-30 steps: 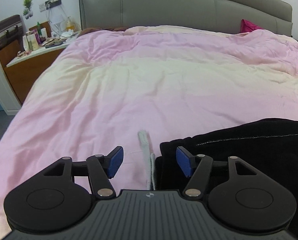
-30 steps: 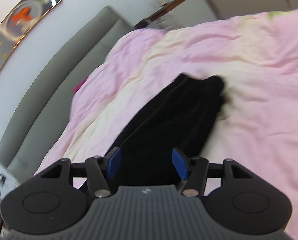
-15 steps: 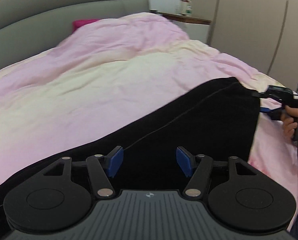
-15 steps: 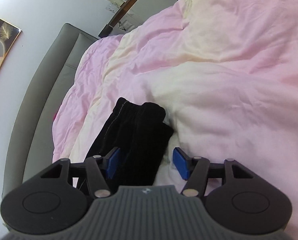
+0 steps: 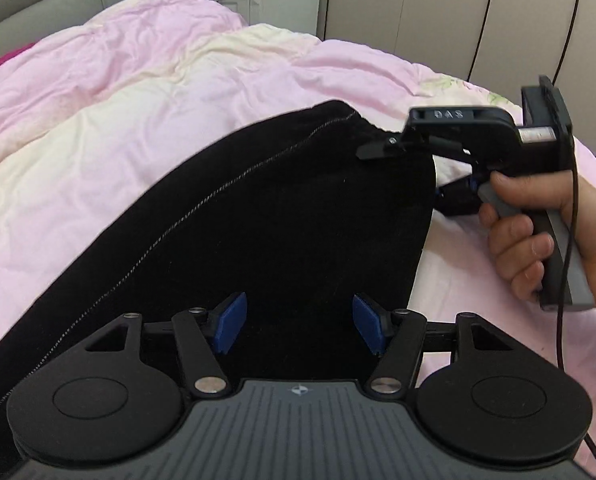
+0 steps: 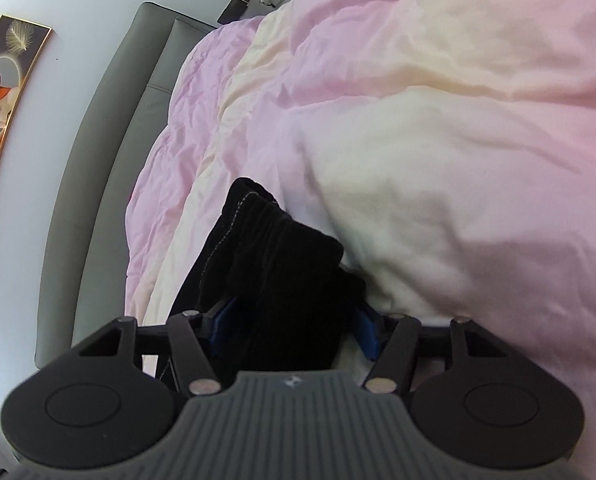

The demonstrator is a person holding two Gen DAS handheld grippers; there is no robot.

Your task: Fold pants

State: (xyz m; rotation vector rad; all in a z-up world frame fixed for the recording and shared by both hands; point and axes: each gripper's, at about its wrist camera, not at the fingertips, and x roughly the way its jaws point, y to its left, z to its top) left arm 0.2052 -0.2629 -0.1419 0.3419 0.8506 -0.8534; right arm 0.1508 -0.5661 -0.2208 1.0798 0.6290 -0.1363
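Black pants [image 5: 281, 216] on pink duvet [image 5: 137, 92]; left claw [image 5: 298, 328] apart above; right claw [image 6: 293, 330] apart, straddling hem.

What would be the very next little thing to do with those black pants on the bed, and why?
Probably close the right gripper on the black pants. Its blue pads sit open on either side of the bunched hem, so the cloth is already between them but not pinched. The left gripper is open too, over the fabric on the pink duvet.
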